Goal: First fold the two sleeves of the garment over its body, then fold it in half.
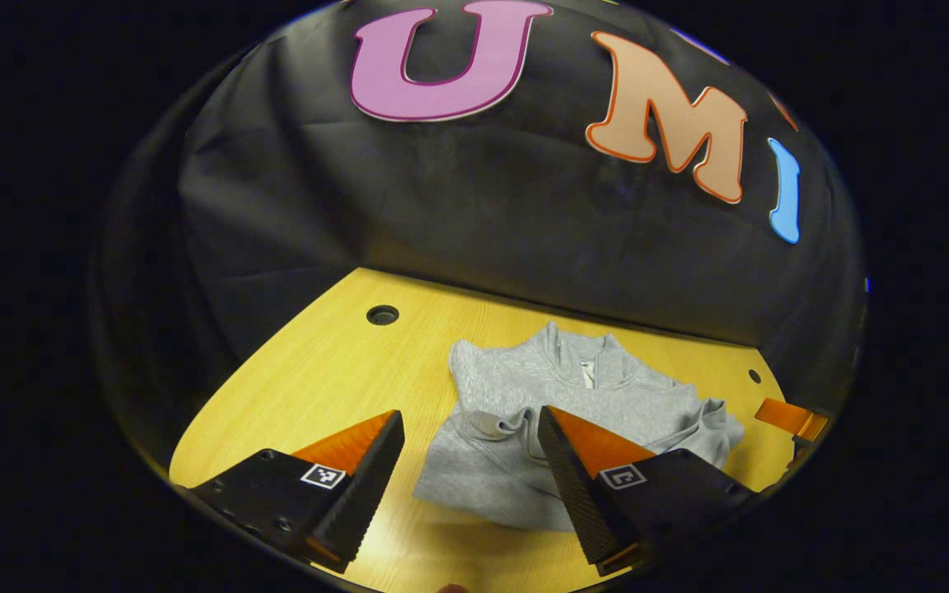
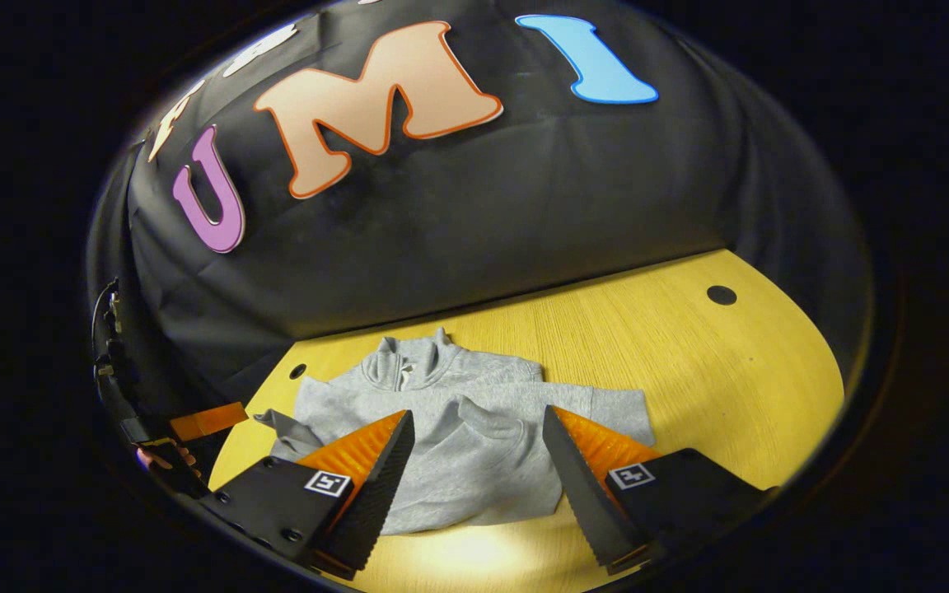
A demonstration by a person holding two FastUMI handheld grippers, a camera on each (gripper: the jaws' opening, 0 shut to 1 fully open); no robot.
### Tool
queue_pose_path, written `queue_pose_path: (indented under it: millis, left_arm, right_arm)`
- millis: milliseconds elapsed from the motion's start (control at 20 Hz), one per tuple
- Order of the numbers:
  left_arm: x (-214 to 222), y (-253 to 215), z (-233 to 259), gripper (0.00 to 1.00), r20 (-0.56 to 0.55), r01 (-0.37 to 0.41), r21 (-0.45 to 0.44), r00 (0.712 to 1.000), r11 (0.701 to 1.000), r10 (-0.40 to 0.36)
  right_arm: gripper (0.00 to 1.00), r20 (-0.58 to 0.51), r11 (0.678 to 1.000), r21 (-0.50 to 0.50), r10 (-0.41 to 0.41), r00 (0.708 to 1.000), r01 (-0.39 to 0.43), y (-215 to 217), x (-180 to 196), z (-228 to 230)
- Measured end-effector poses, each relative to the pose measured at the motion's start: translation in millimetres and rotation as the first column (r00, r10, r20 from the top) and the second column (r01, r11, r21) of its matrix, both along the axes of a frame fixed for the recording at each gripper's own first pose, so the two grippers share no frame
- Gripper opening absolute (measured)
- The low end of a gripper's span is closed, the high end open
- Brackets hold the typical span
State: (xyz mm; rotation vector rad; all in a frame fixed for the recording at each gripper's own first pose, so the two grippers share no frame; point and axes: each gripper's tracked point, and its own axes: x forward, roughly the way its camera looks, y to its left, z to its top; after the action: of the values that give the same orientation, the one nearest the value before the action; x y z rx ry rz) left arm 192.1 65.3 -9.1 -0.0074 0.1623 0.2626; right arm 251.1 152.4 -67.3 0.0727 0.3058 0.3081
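The left hand-held gripper (image 1: 470, 461) is hanging nearest the lens in the left gripper view, its two fingers spread wide with nothing between them, poised above the near side of the garment (image 1: 557, 428). In the right gripper view the right hand-held gripper (image 2: 479, 465) is likewise standing spread and gripping nothing over the same cloth.

The garment, a grey zip-neck sweatshirt (image 2: 458, 436), is lying on the yellow tabletop (image 2: 730, 387), collar toward the far edge by the booth wall, hem toward the near edge. Both sleeves appear to be lying across the body already.

It is probably handling as soft, light, limp fleece, sagging and creasing when lifted. Pinching the two hem corners at the near edge looks best for the half fold.
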Motion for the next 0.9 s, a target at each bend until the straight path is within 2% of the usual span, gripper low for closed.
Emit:
queue_pose_path:
  millis: [300,500,550,600,650,700,900]
  left_arm:
    - [-63.5,-16.8,10.1,0.95,0.025,0.046,0.006,0.999,0.999,-0.046]
    - [-107.2,-33.9,15.4,0.95,0.072,0.104,0.006,0.992,0.995,-0.104]
    - [-117.9,-32.2,11.6,0.95,0.068,0.108,0.028,0.992,0.994,-0.110]
    - [-130.9,-28.9,6.8,0.95,0.057,0.111,0.054,0.992,0.992,-0.114]
    - [-139.9,-29.1,0.9,0.95,0.044,0.113,0.072,0.992,0.991,-0.116]
    - [-147.5,-31.5,-6.0,0.95,0.024,0.127,0.080,0.991,0.989,-0.129]
    - [-169.4,-43.6,-41.4,0.95,-0.098,0.202,0.129,0.977,0.971,-0.190]
  right_arm:
    - [0.97,0.122,0.999,-0.041,0.013,0.992,-0.008,-8.4,-75.0,37.9]
    - [0.97,0.128,0.995,-0.098,0.022,0.992,-0.009,-8.5,-131.3,18.9]
    - [0.94,0.113,0.994,-0.105,0.028,0.993,-0.016,-5.0,-144.2,7.7]
    - [0.98,0.093,0.993,-0.115,0.033,0.995,-0.022,-3.1,-156.7,-3.2]
    - [0.94,0.070,0.991,-0.131,0.042,0.997,-0.032,-0.4,-168.9,-13.1]
    - [0.98,0.061,0.990,-0.138,0.042,0.997,-0.033,2.5,-178.4,-18.8]
    - [0.98,0.032,0.994,-0.094,0.062,0.998,-0.059,25.9,-201.4,-30.3]
